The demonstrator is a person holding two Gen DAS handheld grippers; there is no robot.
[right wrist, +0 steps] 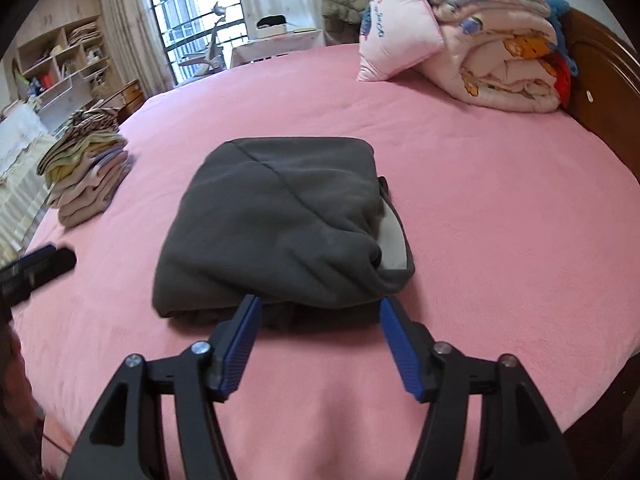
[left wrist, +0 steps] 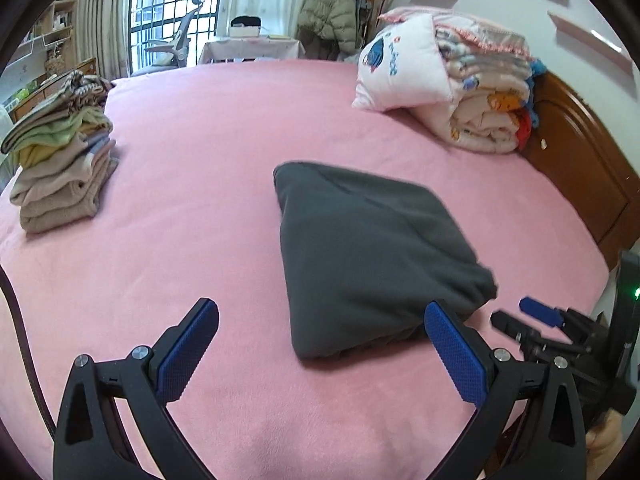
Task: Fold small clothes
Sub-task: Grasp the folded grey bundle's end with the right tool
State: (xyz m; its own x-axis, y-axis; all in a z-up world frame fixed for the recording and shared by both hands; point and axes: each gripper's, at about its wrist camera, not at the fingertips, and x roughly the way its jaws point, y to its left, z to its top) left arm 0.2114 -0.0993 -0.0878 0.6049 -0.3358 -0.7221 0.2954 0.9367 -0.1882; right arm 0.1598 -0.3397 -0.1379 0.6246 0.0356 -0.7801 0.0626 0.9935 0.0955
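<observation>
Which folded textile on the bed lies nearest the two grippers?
The dark grey garment, alone mid-bed; the pale stack and rolled quilt lie farther off.

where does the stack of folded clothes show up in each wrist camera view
Left wrist view: the stack of folded clothes stands at the far left edge, on the pink bed.
Right wrist view: the same stack sits left of centre, smaller.
Shared landmark: the folded grey garment lies to its right in both.

Left tool (left wrist: 322, 322) black frame, blue dimpled pads, silver screws, right tool (right wrist: 320, 312) alike with ribbed blue pads
</observation>
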